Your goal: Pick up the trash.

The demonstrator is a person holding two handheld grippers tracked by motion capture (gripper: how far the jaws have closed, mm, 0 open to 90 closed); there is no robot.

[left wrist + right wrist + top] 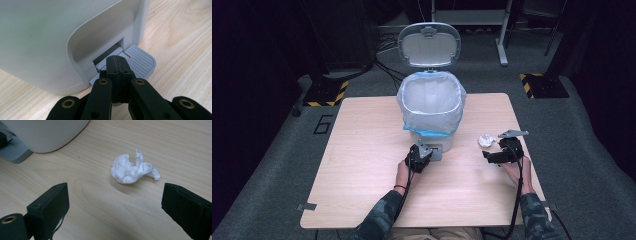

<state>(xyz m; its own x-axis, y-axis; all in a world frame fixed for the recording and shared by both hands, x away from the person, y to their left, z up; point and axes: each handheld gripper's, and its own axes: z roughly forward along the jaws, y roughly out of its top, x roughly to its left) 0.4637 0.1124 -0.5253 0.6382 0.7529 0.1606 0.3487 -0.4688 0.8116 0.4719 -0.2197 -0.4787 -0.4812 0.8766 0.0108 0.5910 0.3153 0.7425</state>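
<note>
Tissue wad (pixel 133 169) on the table (pixel 362 165), right of the bin (pixel 430 107).
Your right gripper (pixel 116 207) is spread before it; left gripper (pixel 117 65), pressed together, holds the pedal (pixel 140 62) down. Light, soft, crushable: pinch its middle.

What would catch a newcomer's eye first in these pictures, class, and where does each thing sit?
First, the white pedal bin at the far middle of the wooden table, its lid standing open and a pale bag lining its rim. Next, the left gripper, jaws shut, pressing down on the grey pedal at the bin's foot. Then the crumpled white tissue lying on the table just ahead of the right gripper, whose jaws stand wide open.
</note>
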